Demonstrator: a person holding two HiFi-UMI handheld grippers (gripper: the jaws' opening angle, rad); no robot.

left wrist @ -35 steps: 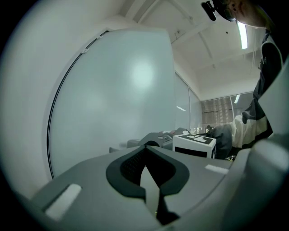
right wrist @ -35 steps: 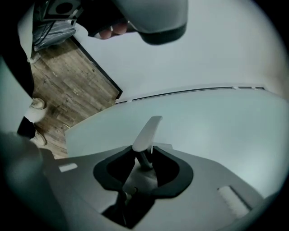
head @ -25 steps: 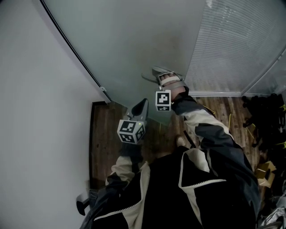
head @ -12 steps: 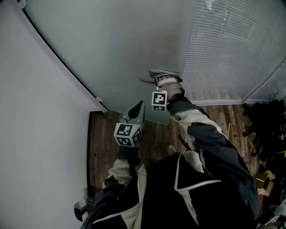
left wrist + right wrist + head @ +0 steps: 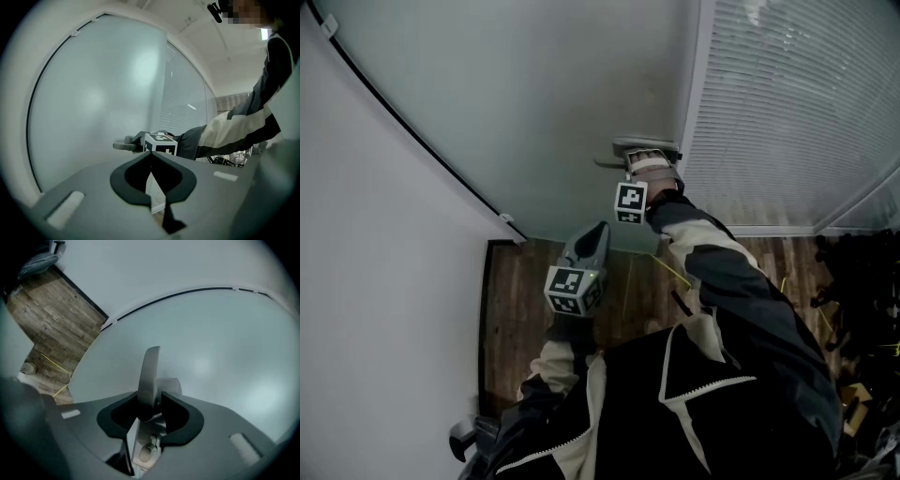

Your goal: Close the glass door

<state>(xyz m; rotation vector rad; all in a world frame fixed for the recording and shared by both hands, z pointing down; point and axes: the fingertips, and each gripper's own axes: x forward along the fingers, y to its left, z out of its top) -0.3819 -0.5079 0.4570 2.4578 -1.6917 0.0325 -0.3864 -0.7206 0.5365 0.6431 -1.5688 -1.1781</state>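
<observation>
1. Head view: the pale frosted glass door (image 5: 544, 103) fills the frame from 10 to 12 o'clock. Its far edge stands just beside a white slatted blind panel (image 5: 787, 103) at 2 o'clock. The right gripper (image 5: 643, 152) reaches out at 12 o'clock onto the grey metal lever handle (image 5: 605, 163). The left gripper (image 5: 598, 234) hangs at 7 o'clock of the right one, over the brown wooden plank floor (image 5: 520, 309). A plain white wall (image 5: 375, 309) lies at 9 o'clock.
2. Left gripper view: the left gripper (image 5: 151, 159) has its jaws together with nothing between them. The door (image 5: 93, 108) spreads from 9 to 12 o'clock, and the handle (image 5: 123, 146) shows just above the jaws.
3. Right gripper view: the right gripper (image 5: 149, 406) has its jaws clamped on the handle (image 5: 150, 371), which rises toward 12 o'clock. The door (image 5: 215, 348) lies behind it, and the floor (image 5: 47, 310) shows at 10 o'clock.
</observation>
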